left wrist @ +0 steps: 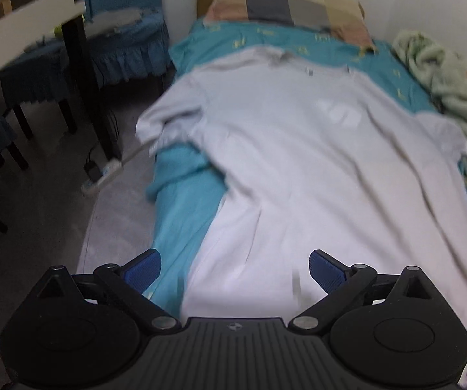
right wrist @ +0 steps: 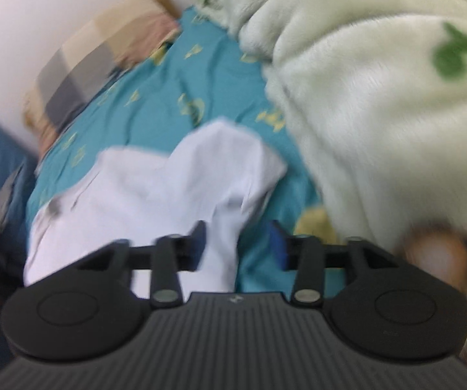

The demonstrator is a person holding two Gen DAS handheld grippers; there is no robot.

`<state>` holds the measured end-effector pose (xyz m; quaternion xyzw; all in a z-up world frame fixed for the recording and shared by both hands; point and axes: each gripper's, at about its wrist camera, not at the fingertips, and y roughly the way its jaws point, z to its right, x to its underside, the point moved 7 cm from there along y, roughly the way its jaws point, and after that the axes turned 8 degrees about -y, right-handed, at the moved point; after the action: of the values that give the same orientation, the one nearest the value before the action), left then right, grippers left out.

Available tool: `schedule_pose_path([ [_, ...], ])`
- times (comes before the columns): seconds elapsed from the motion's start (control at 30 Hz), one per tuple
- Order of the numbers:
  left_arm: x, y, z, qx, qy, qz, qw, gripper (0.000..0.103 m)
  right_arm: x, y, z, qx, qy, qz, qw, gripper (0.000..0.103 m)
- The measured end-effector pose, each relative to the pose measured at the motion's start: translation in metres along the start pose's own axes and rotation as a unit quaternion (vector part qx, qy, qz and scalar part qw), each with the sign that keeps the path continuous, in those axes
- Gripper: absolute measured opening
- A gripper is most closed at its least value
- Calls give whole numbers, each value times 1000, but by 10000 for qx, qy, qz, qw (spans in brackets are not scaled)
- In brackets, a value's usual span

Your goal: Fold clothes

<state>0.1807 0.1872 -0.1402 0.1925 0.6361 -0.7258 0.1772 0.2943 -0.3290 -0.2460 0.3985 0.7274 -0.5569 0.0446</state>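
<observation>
2 grippers are held apart-jawed and empty: left gripper (left wrist: 235, 269) over the white shirt's (left wrist: 314, 162) hem, right gripper (right wrist: 238, 243) at its sleeve (right wrist: 220, 162). Sheet (left wrist: 181, 227) could be pinched too.

A white T-shirt (left wrist: 314, 169) lies spread flat, collar far, on the bed.

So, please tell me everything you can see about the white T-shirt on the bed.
The white T-shirt lies spread out, front up, on the teal bed sheet, collar toward the pillow. It looks like thin, soft cotton, slightly wrinkled, with a faint pale print on the chest. One sleeve droops over the bed's edge; the other lies near the fluffy blanket. Both grippers are open and grip nothing.
</observation>
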Motion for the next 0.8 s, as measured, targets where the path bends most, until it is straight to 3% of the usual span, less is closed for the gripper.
schedule_pose_path([
  [0.07, 13, 2, -16, 133, -4, -334, 9994, 100, 24, -14, -10, -210, -190, -509, 9983, 57],
  [0.17, 25, 8, -38, 290, -131, -724, 9969, 100, 72, -39, -28, -339, -1043, -1279, 9857, 56],
  [0.3, 44, 24, -45, 1033, -408, -1524, 9821, 99, 146, -63, -39, -286, -2000, -2374, 9502, 56],
  [0.4, 55, 26, -43, 1200, -354, -1856, 9746, 99, 188, -72, -47, -100, -2684, -2889, 9189, 56],
  [0.57, 69, 23, -44, 1327, -159, -2252, 9651, 94, 221, -70, -57, 348, -3387, -3321, 8796, 56],
  [0.7, 80, 22, -33, 1363, 265, -2576, 9562, 77, 237, -71, -65, 445, -3875, -3449, 8538, 54],
  [0.77, 84, 22, -30, 1271, 513, -2698, 9531, 68, 247, -73, -67, 432, -4079, -3612, 8374, 49],
  [0.8, 85, 21, -28, 1219, 625, -2742, 9519, 63, 251, -74, -68, 444, -4184, -3652, 8304, 37],
])
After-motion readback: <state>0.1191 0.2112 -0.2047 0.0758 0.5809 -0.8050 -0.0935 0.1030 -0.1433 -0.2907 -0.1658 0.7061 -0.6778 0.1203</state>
